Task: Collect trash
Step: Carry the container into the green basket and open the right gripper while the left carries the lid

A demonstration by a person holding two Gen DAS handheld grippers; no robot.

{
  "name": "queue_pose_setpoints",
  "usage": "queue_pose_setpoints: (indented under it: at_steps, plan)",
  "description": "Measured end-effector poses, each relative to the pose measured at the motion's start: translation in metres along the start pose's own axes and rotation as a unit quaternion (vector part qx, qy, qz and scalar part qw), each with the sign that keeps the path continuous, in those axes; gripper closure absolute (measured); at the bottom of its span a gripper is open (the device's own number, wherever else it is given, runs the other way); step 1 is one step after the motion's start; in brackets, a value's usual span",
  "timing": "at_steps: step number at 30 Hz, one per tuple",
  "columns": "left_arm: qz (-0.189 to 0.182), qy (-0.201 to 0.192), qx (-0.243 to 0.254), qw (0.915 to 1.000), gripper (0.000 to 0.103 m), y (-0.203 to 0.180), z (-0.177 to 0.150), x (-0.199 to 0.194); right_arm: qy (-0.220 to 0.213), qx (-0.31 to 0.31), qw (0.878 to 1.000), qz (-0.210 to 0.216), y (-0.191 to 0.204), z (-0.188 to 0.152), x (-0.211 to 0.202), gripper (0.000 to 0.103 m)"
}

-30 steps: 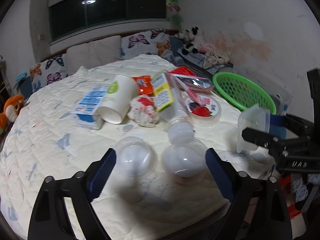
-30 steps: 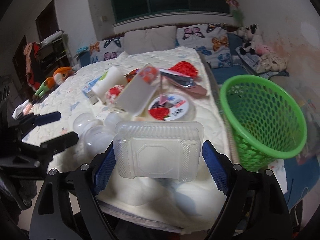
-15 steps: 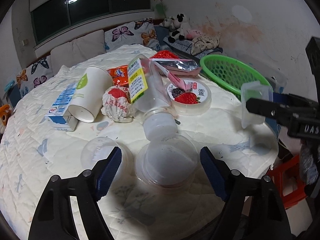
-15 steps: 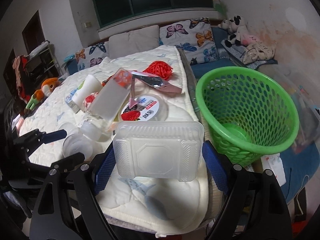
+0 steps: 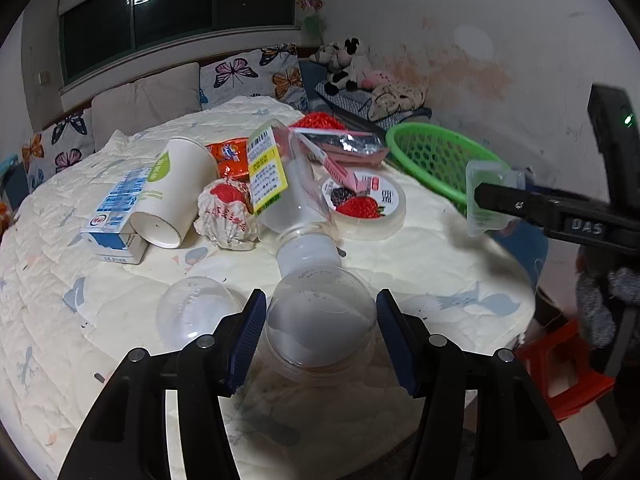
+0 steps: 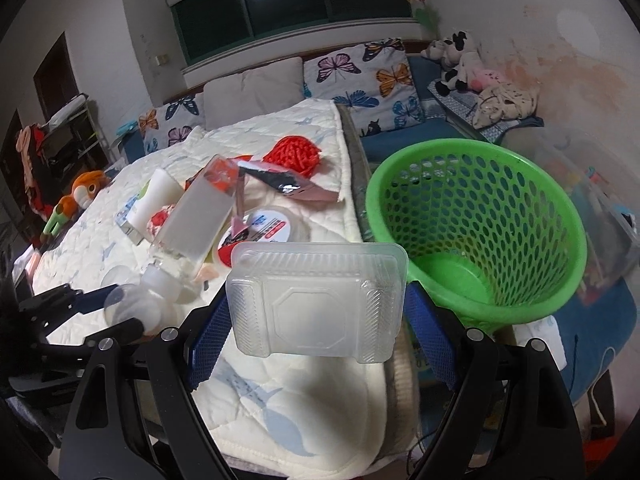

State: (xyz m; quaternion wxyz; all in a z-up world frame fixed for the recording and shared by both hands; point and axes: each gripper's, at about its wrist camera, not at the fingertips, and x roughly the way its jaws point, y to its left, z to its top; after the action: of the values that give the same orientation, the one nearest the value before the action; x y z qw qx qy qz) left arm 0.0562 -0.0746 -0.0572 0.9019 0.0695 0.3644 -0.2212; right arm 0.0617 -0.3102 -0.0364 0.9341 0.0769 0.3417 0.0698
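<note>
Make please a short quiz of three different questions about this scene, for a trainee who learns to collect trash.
1. True or false: the right gripper holds a clear plastic food box.
2. What lies between the closing jaws of the left gripper? A) paper cup B) clear dome lid C) milk carton
3. Fill in: the green mesh basket stands ____ the bed, not on it.

Key
1. True.
2. B, the clear dome lid; the paper cup and milk carton lie farther back.
3. Beside.
</note>
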Motion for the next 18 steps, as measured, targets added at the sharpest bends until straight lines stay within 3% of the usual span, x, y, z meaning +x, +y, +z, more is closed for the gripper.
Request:
queue_pose_setpoints:
  at_steps: [9,18]
  plan:
    - [-0.030,-0.040,-0.059,0.9970,0.048,0.036,0.020,-0.035,-0.009,0.023,0.999,-0.024,-0.031,0.018,0.004,0.020]
    - [-0.040,-0.062,-0.067,0.9950,0.048,0.046,0.056,-0.039,-0.008,0.061,0.997,-0.050,-0.074,0.033,0.020,0.020]
